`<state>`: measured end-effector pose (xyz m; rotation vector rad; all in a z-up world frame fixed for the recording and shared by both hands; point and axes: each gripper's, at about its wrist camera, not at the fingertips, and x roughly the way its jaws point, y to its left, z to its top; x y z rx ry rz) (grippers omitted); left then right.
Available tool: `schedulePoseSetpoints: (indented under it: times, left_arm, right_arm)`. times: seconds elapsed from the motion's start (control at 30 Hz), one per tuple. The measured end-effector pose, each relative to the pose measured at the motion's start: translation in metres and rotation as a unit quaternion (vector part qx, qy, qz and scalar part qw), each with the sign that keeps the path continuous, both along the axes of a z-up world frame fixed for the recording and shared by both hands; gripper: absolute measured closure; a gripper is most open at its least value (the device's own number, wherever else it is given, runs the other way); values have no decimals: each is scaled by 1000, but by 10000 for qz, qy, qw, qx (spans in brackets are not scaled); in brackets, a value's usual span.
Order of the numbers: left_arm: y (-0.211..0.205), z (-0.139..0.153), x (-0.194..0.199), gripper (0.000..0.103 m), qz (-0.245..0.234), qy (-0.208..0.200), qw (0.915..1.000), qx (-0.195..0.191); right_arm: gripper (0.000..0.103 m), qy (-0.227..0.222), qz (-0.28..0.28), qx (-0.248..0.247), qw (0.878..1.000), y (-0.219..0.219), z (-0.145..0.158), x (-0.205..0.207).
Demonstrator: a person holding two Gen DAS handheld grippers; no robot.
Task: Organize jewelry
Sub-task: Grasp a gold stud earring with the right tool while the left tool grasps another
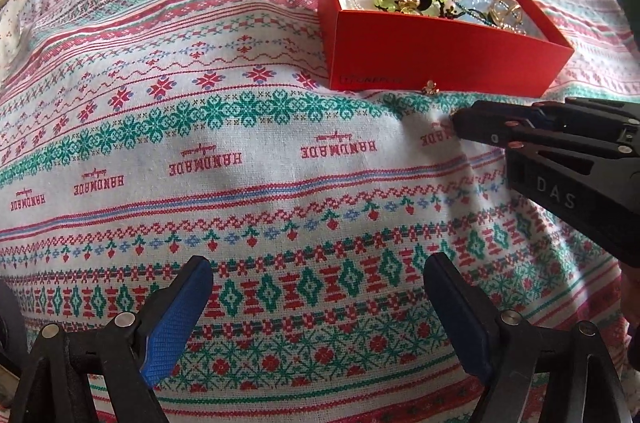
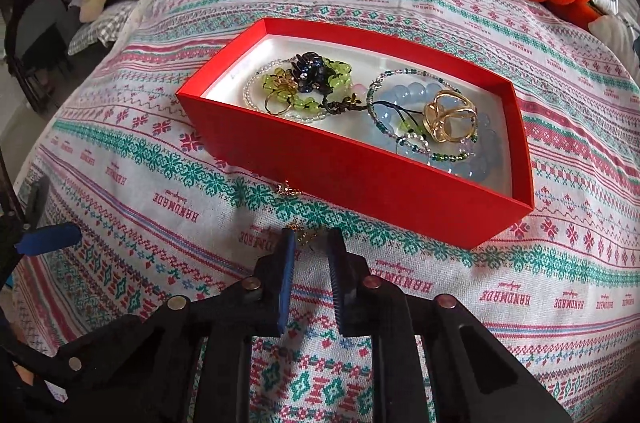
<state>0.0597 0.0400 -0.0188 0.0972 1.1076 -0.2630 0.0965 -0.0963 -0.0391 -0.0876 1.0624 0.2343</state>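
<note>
From the left wrist, the left gripper (image 1: 316,307) hangs wide open and empty over the patterned cloth (image 1: 200,143); a red box (image 1: 440,63) beyond holds beaded bracelets, and a small gold piece (image 1: 431,87) lies on the cloth against its front wall. From the right wrist, the right gripper (image 2: 312,247) is nearly closed on a small gold trinket (image 2: 304,233) at its tips, just before the box (image 2: 360,175), which holds green beads (image 2: 304,99), a blue bracelet (image 2: 440,127) and a gold ring (image 2: 448,117).

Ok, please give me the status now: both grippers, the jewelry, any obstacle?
Left gripper open, empty. Right gripper closing on small gold piece. Another gold piece beside red box. No obstacle.
</note>
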Motion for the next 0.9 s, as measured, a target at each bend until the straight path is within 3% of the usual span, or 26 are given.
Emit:
schedulePoseSetpoints:
  times: [0.33,0.5,0.6,0.9]
  left_arm:
    - [-10,2,11,30,-134,-38,9995,-292]
    - [-21,2,22,54,-299,-96,9984,-471]
    - [-32,2,30,62,-412,-150,9975,-558]
    - [-71,5,48,73,-710,-375,9948,-629]
  right_arm:
    - [93,-49,-67,22,10000,-9,7,-2]
    - [93,-52,-152,129,9998,-23,19,-7]
    - [93,-58,-193,178,9996,-31,23,-12]
    - [93,-27,-351,321,9989,-57,31,-23]
